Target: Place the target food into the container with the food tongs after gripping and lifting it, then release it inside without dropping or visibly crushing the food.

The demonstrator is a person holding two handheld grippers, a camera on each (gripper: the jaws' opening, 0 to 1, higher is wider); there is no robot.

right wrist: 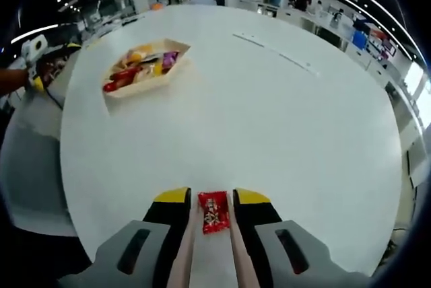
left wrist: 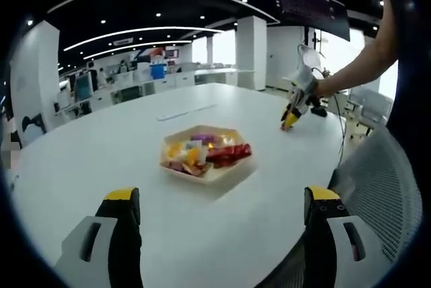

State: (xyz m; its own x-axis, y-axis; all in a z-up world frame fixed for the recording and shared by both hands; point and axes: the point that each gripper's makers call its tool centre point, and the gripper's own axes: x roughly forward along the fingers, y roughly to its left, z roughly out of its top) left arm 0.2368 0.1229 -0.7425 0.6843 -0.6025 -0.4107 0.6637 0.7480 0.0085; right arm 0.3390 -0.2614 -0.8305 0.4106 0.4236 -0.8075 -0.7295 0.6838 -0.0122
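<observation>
Your right gripper (right wrist: 213, 200), bottom centre: jaws narrowly apart, flanking a red packet (right wrist: 214, 211) on the table (right wrist: 283, 120); contact unclear. Your left gripper (left wrist: 222, 200): wide open, empty, tray (left wrist: 205, 154) beyond.

Counter (right wrist: 269, 99): white, smooth, matt to low-sheen finish, with faint seams running across its surface. Tray (right wrist: 145, 83) on the counter: pale, matt, resembling paperboard or light wood; its contents look like glossy plastic wrappers in mixed colours. Red packet (right wrist: 214, 212) between the right gripper (right wrist: 214, 200) jaws, well apart from the tray: glossy printed film. Jaws: matt grey and black plastic with yellow tips. Chair (left wrist: 377, 187) beside the counter: grey woven mesh.
</observation>
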